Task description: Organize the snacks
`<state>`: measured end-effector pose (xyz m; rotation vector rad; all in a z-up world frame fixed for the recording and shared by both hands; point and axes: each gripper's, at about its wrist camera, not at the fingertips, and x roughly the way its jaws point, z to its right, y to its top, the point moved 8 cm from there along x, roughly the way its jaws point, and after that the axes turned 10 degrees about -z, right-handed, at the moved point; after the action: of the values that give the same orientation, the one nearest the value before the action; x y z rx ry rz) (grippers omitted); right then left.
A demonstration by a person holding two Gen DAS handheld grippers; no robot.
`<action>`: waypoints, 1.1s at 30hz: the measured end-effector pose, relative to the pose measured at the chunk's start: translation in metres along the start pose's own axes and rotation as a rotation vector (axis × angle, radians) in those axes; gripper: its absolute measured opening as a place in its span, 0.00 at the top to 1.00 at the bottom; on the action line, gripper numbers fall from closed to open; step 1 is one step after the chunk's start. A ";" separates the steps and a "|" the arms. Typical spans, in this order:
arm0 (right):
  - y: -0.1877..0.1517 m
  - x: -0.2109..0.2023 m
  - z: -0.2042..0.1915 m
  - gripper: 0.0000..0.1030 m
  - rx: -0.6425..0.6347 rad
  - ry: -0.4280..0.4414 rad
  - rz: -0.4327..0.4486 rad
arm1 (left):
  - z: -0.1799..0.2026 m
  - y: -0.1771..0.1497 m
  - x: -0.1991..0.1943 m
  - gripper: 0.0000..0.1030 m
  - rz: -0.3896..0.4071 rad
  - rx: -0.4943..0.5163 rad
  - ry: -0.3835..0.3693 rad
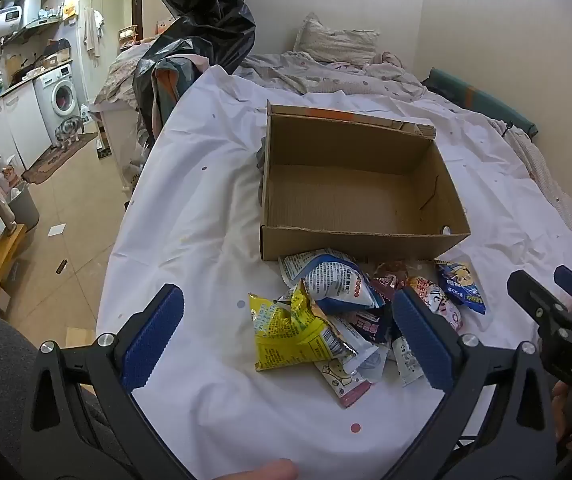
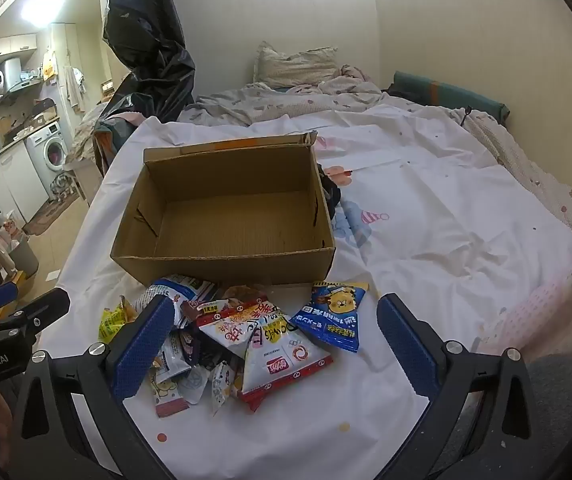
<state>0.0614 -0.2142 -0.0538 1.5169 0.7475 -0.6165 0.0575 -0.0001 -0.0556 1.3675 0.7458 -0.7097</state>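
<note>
An open, empty cardboard box (image 1: 349, 236) stands on the white sheet; it also shows in the right wrist view (image 2: 222, 268). A pile of snack packets lies in front of it: a yellow packet (image 1: 289, 332), a blue-and-white packet (image 1: 333, 280), a blue cartoon packet (image 1: 461, 286) (image 2: 331, 314) and a red-and-white packet (image 2: 282, 360). My left gripper (image 1: 289, 328) is open above the yellow packet, holding nothing. My right gripper (image 2: 278, 332) is open above the pile, holding nothing.
The sheet (image 2: 445, 240) covers a bed with rumpled bedding and a pillow (image 1: 337, 44) behind the box. A black plastic bag (image 1: 202, 12) hangs at the back left. The bed's left edge drops to a tiled floor (image 1: 66, 220) with a washing machine (image 1: 60, 96).
</note>
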 end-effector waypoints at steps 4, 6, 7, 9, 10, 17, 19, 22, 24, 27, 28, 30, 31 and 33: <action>0.000 0.001 -0.001 0.00 0.005 0.006 -0.004 | 0.000 0.000 0.001 0.00 0.004 -0.004 -0.006; -0.001 0.002 -0.002 0.00 0.002 0.009 -0.009 | 0.001 0.001 0.002 0.00 0.001 -0.001 -0.003; -0.001 0.003 -0.002 0.00 0.001 0.009 -0.010 | 0.001 0.001 0.002 0.00 0.000 0.000 -0.002; -0.001 0.003 -0.001 0.00 -0.001 0.007 -0.009 | 0.002 0.002 0.003 0.00 -0.002 0.003 0.000; -0.001 0.003 -0.001 0.00 -0.001 0.007 -0.008 | 0.003 0.002 0.004 0.00 -0.003 0.005 0.001; -0.001 0.002 -0.002 0.00 0.000 0.007 -0.009 | -0.001 0.000 0.000 0.00 0.011 -0.005 -0.007; -0.001 0.002 -0.002 0.00 0.000 0.007 -0.007 | 0.000 0.001 0.000 0.00 0.011 -0.007 -0.008; 0.000 0.001 0.001 0.00 0.000 0.007 -0.007 | 0.000 0.001 0.000 0.00 0.012 -0.006 -0.007; 0.000 0.003 -0.004 0.00 -0.002 0.006 -0.010 | 0.000 0.000 0.000 0.00 0.009 -0.006 -0.007; 0.000 0.001 -0.002 0.00 -0.002 0.004 -0.011 | 0.000 0.000 0.000 0.00 0.011 -0.006 -0.007; -0.001 0.003 -0.002 0.00 -0.003 0.005 -0.011 | 0.000 0.000 0.000 0.00 0.011 -0.006 -0.008; 0.000 0.003 -0.002 0.00 -0.003 0.003 -0.010 | 0.001 0.000 0.001 0.00 0.011 -0.006 -0.009; 0.000 0.003 -0.002 0.00 -0.003 0.002 -0.010 | 0.001 0.000 0.001 0.00 0.010 -0.006 -0.009; -0.001 0.001 -0.003 0.00 -0.004 0.002 -0.011 | -0.004 0.000 0.001 0.00 0.011 -0.007 -0.008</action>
<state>0.0614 -0.2114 -0.0546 1.5113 0.7582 -0.6215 0.0574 0.0042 -0.0564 1.3611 0.7326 -0.7031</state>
